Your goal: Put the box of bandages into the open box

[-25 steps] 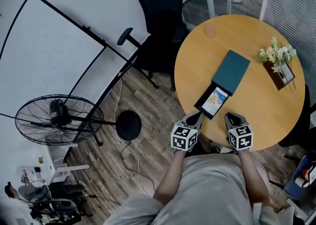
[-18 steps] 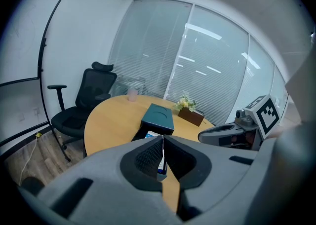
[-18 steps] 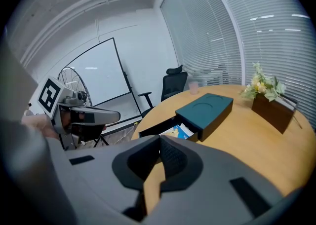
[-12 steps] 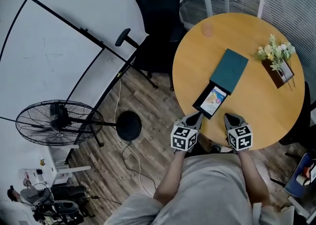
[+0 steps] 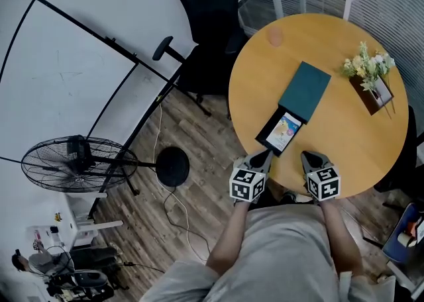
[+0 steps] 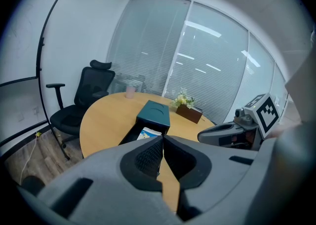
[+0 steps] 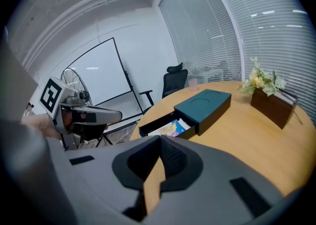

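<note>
Teal card covered the open box [image 5: 305,91], which lay on the round wooden bench [image 5: 351,142] with its black drawer [image 5: 262,140] drawn out toward the person. The bandage box [image 5: 283,130] lay flat inside that drawer, toward the covered end, and a strip of bare drawer floor showed at the outer end.

Status, as judged from this layout: the placing step appeared complete, since the bandage box sat fully within the drawer walls and nothing held it. No further step was demanded by the task as worded. Sliding the drawer shut would be an extra.

Gripper condition:
- Left gripper [image 5: 264,155]: jaws closed pad against pad, nothing between them. It stood at the near bench edge, just short of the drawer and not touching it.
- Right gripper [image 5: 310,157]: jaws likewise fully closed and empty, at the near edge, to the right of the drawer.

Appearance of the bandage box: a thin, flat carton, pale blue with a yellow and multicoloured print on its upper face. The print was too small to read.
</note>
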Demonstrator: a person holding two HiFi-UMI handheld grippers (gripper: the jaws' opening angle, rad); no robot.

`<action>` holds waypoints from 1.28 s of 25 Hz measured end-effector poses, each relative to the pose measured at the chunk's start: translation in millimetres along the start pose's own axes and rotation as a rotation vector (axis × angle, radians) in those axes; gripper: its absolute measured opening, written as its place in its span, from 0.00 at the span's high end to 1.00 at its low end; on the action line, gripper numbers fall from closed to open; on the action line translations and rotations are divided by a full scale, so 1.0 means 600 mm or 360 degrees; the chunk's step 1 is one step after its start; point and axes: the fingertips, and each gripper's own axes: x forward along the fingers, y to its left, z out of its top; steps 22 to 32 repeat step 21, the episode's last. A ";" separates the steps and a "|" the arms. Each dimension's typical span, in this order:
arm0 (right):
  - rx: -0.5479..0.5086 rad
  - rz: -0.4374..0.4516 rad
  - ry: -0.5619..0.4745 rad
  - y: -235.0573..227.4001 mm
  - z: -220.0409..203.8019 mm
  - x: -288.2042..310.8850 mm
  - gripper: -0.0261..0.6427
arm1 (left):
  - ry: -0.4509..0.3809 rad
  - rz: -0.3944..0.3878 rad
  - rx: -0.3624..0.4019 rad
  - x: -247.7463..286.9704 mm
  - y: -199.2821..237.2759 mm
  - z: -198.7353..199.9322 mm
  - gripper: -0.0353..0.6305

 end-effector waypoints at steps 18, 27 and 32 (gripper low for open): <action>-0.0011 0.0017 -0.0002 -0.002 -0.023 -0.021 0.96 | 0.0031 -0.0039 0.0033 0.005 -0.037 -0.008 0.93; -0.0014 0.0022 -0.0016 0.000 -0.021 -0.025 0.96 | 0.0040 -0.0049 0.0043 0.008 -0.044 -0.008 0.93; -0.0014 0.0022 -0.0016 0.000 -0.021 -0.025 0.96 | 0.0040 -0.0049 0.0043 0.008 -0.044 -0.008 0.93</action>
